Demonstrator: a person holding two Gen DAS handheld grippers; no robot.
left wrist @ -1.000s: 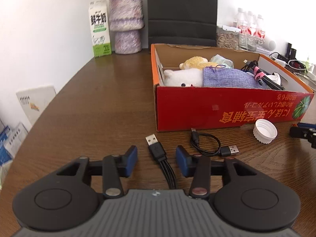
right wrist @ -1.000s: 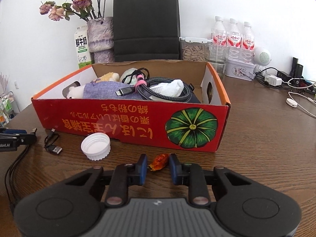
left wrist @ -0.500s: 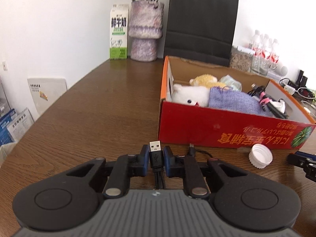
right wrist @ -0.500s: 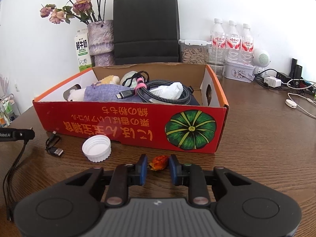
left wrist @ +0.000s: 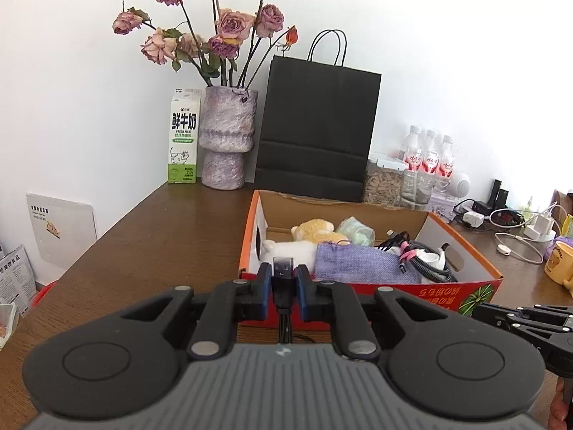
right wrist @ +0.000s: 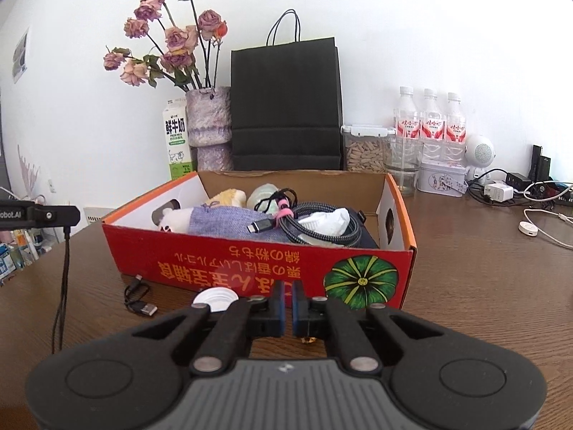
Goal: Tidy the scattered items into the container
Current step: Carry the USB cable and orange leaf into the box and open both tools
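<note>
Left gripper is clamped on the USB plug of a black multi-strand cable, lifted near the red box; the limp strands hang to the table. Light and floppy, it will trail, so holding the stiff plug suits it. Right gripper has its jaws together; a scrap of candy wrapper peeks below, though whether it is pinched I cannot tell. Small and crinkly, the candy could slip.

black usb cable: plug upright, cord hanging | red box: open, filled | white cap: on table
</note>
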